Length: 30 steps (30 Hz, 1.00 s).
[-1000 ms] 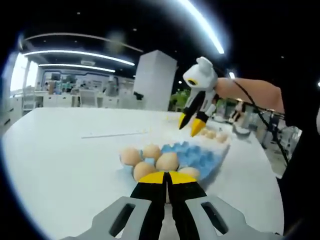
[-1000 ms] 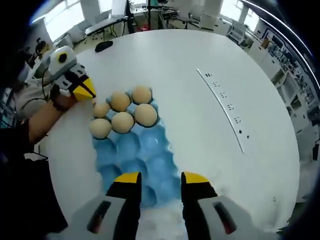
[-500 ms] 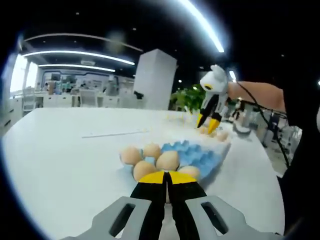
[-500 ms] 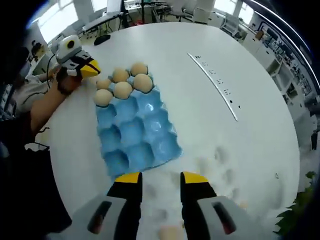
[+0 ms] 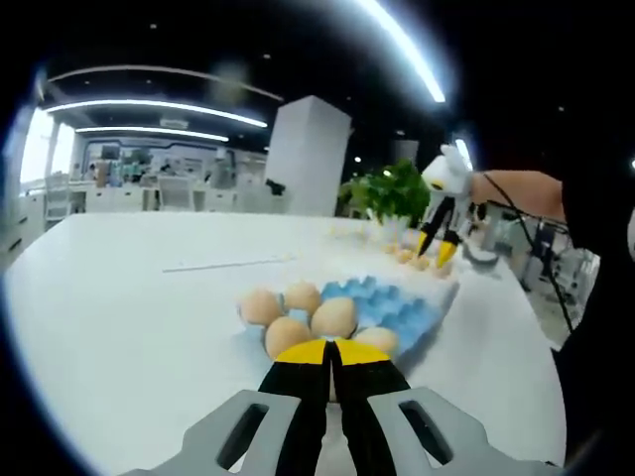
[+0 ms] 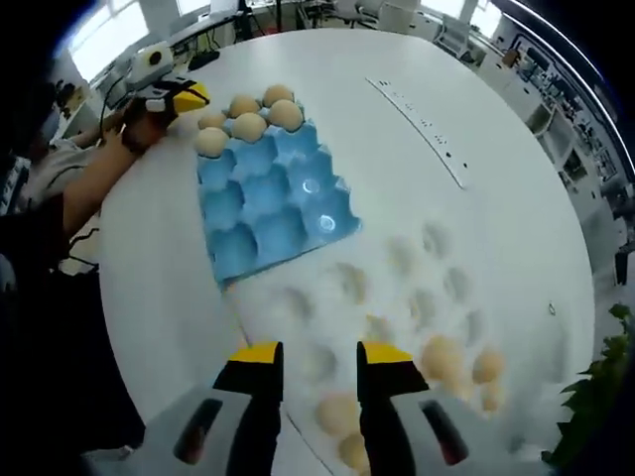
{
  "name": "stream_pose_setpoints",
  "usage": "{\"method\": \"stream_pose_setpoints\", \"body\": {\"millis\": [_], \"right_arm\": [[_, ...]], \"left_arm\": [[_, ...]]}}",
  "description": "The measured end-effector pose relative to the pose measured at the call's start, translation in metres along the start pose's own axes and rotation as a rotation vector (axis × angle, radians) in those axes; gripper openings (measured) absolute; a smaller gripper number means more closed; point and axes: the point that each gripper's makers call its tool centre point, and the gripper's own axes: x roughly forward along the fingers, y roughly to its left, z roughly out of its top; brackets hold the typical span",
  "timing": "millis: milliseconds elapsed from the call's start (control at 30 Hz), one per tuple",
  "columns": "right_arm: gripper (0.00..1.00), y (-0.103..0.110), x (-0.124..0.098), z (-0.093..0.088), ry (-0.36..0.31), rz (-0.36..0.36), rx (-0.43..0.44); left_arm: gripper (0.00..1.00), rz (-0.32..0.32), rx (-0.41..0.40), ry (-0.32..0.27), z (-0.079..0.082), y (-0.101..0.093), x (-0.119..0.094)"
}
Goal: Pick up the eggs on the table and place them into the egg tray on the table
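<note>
In the left gripper view my left gripper point(image 5: 331, 352) is shut with nothing between its jaws, just short of the blue egg tray point(image 5: 402, 308). Several eggs point(image 5: 333, 317) fill the tray's near cups. Beyond the tray's far end my right gripper point(image 5: 439, 248) points down at loose eggs point(image 5: 407, 256). In the right gripper view my right gripper point(image 6: 320, 355) is open and holds nothing, above a loose egg point(image 6: 337, 412). More loose eggs point(image 6: 442, 357) lie to its right. The blue egg tray point(image 6: 268, 203) has eggs point(image 6: 249, 126) in its far cups, beside the left gripper point(image 6: 182, 96).
The loose eggs rest in a white dimpled sheet point(image 6: 407, 263) on the round white table point(image 6: 496, 178). A line of small marks point(image 6: 417, 129) runs across the table. A person's arm point(image 6: 94, 188) lies along the left edge. A potted plant point(image 5: 392, 193) stands behind the loose eggs.
My right gripper has drawn back from over the blue tray to above the loose eggs, still open. My left gripper has stayed shut in place.
</note>
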Motion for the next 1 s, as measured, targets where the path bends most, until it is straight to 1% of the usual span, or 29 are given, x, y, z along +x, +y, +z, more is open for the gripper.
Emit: {"method": "stream_pose_setpoints", "body": {"millis": [33,167,300,533,733,900,1000], "right_arm": [[0.31,0.000,0.000,-0.001,0.001,0.000,0.000],[0.30,0.003,-0.002,-0.019,0.015,-0.002,0.003],[0.30,0.002,-0.002,-0.031,0.033,-0.009,0.006],[0.30,0.000,0.000,-0.047,0.039,-0.002,0.018],[0.29,-0.004,0.003,-0.066,0.077,-0.017,0.020],[0.28,-0.009,0.007,-0.076,0.079,-0.018,0.041],[0.26,-0.007,0.010,-0.079,0.075,-0.012,0.048]], "left_arm": [[0.00,0.000,0.000,0.000,0.000,0.000,0.000],[0.00,-0.003,-0.002,-0.002,0.000,0.000,0.000],[0.00,-0.001,0.001,0.002,-0.002,-0.001,0.000],[0.00,0.003,-0.006,-0.002,-0.001,-0.001,-0.002],[0.00,0.003,-0.002,0.001,-0.002,-0.003,-0.002],[0.00,0.002,0.000,0.001,-0.002,-0.004,-0.002],[0.00,0.002,0.002,0.002,-0.002,-0.004,-0.001]]}}
